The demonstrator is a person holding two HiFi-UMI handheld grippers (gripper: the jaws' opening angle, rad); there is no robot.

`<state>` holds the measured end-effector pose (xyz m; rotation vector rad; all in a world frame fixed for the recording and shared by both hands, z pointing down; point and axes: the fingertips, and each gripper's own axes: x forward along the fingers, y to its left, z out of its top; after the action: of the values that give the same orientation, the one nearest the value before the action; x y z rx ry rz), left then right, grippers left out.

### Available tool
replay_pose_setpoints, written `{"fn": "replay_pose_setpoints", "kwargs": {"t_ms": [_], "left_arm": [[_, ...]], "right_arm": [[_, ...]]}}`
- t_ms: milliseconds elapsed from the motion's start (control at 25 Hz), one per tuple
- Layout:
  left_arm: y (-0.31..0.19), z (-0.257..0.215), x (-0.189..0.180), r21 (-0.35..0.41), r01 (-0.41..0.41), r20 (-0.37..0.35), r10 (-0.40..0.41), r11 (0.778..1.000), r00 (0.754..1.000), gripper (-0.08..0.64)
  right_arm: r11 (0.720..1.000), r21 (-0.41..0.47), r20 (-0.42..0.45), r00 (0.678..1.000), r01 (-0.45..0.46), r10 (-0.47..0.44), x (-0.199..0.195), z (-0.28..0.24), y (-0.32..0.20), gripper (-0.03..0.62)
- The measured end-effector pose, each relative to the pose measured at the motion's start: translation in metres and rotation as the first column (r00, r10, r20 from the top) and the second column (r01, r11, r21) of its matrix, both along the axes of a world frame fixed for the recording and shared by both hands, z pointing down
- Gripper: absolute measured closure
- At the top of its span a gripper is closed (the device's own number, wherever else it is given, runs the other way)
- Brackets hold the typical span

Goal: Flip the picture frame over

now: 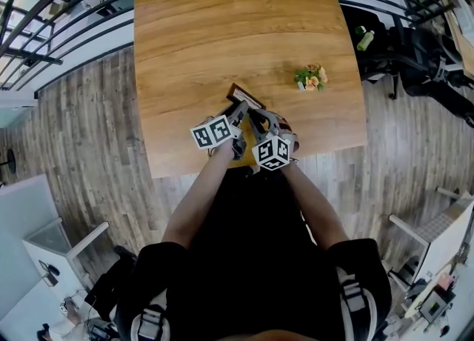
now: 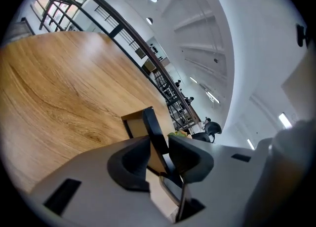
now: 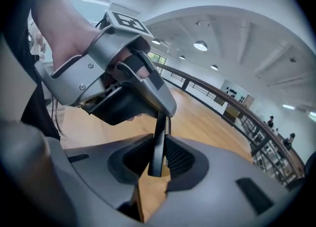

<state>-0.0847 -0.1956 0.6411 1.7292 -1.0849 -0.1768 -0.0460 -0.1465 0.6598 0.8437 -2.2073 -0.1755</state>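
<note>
A dark-edged picture frame point(image 1: 244, 97) with a brown back is held tilted up off the wooden table point(image 1: 222, 28) near its front edge. In the left gripper view its dark edge point(image 2: 150, 122) runs between the jaws of my left gripper point(image 2: 159, 154), whose pads press on both faces. In the right gripper view the frame point(image 3: 158, 142) shows edge-on and upright, with my right gripper point(image 3: 157, 159) shut on its lower part. My left gripper point(image 3: 163, 115) grips it from above there. In the head view the left gripper point(image 1: 238, 113) and the right gripper point(image 1: 259, 118) meet at the frame.
A small bunch of artificial flowers point(image 1: 311, 78) lies on the table to the right of the frame. Black railings point(image 1: 59, 21) run along the left and far sides. A black chair point(image 1: 426, 61) and bags stand on the floor at the right.
</note>
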Motion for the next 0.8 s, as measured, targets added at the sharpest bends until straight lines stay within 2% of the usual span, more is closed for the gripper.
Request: {"fn": "replay_pose_setpoints", "kwargs": {"t_ms": [160,400,600,800], "left_arm": [[0.000,0.005,0.001,-0.051,0.022,-0.062,-0.026,0.998,0.998,0.445],[-0.001,0.000,0.006,-0.047,0.011,-0.153,-0.018,0.999,0.988,0.471],[0.002,-0.004,0.005,-0.025,-0.002,-0.183,-0.003,1.000,0.983,0.477],[0.006,-0.002,0.001,-0.004,-0.031,-0.178,0.030,1.000,0.984,0.479]], "right_arm": [[1.000,0.012,-0.024,1.000,0.007,-0.007,0.002,0.005,0.002,0.507],[1.000,0.008,0.025,1.000,-0.002,0.002,0.003,0.002,0.004,0.483],[0.999,-0.014,0.066,0.997,0.034,-0.033,0.001,0.001,0.009,0.463],[0.995,-0.080,0.173,0.984,0.058,-0.043,0.001,0.003,0.015,0.447]]}}
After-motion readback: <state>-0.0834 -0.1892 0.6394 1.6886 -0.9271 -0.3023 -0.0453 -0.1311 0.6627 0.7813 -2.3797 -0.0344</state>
